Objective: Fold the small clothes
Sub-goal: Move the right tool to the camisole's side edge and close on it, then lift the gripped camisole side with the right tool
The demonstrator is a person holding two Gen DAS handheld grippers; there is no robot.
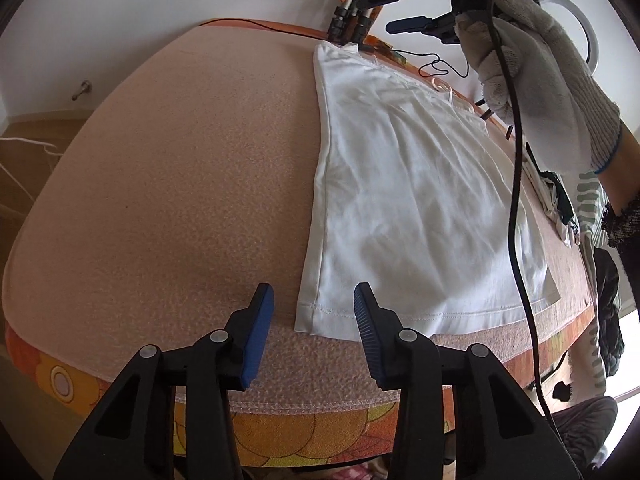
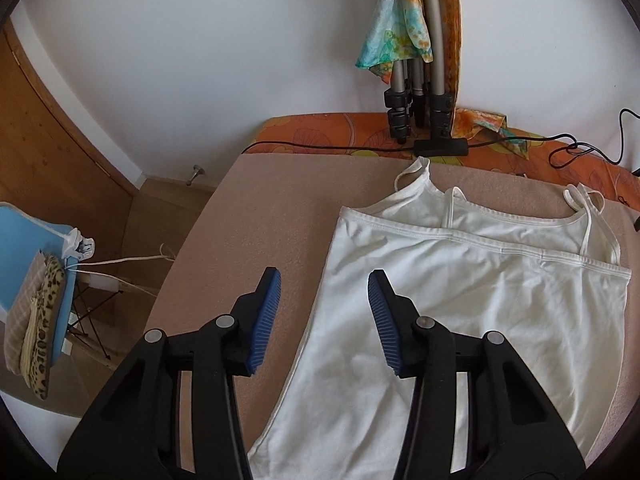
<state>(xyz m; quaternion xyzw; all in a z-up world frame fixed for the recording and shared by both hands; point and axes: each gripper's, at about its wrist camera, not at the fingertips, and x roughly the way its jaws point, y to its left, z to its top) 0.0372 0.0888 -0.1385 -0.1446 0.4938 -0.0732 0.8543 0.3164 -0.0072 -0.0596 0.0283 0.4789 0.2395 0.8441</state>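
A white camisole (image 2: 460, 300) with thin shoulder straps is laid flat on the pinkish, textured worktop (image 1: 180, 180), towards its right half as seen from the left wrist view. The fabric is plain and lightly creased, with soft wrinkles running down its length. A narrow bound trim is seen along the neckline, and a stitched hem along the bottom edge; the near left corner of that hem lies just inside the worktop's front edge. The straps are spread at the far end, close to a black cable (image 2: 320, 146) and the feet of a tripod (image 2: 416, 112), over which a colourful scarf (image 2: 396, 32) is draped. The left gripper (image 1: 314, 312) is held above the hem corner with its blue pads apart, and nothing is clamped between them. The right gripper (image 2: 324, 300) is held over the left side seam of the camisole, its pads likewise apart and no cloth is pinched. In the left wrist view, the gloved right hand (image 1: 532, 88) is seen above the far end of the garment.
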